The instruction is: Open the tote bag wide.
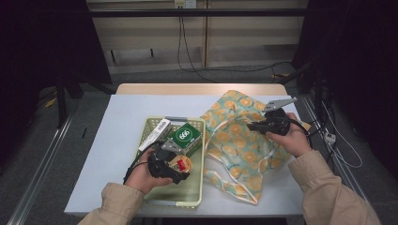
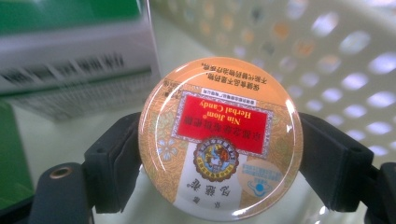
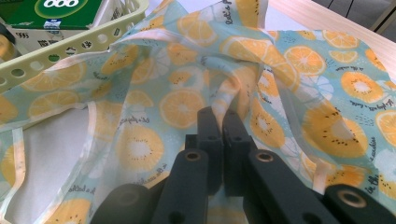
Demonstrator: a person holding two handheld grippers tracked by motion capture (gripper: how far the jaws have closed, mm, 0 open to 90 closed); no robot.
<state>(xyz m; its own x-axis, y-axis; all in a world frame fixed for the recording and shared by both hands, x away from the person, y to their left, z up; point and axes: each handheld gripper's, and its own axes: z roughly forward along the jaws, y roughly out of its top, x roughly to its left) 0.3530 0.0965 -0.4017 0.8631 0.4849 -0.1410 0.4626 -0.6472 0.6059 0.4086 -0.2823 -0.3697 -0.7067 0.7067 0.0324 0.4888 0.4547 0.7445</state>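
My left gripper is shut on a round herbal candy tin with a red label, held inside the pale green basket. The tin sits between both black jaws, its lid facing the camera. My right gripper rests on the fruit-print cloth bag to the right of the basket. In the right gripper view its jaws are pressed together with a fold of the bag pinched at their tips.
The basket also holds a green box and a long white box leaning on its left rim. The basket's perforated wall is close behind the tin. The blue-grey table ends in a wooden strip at the back.
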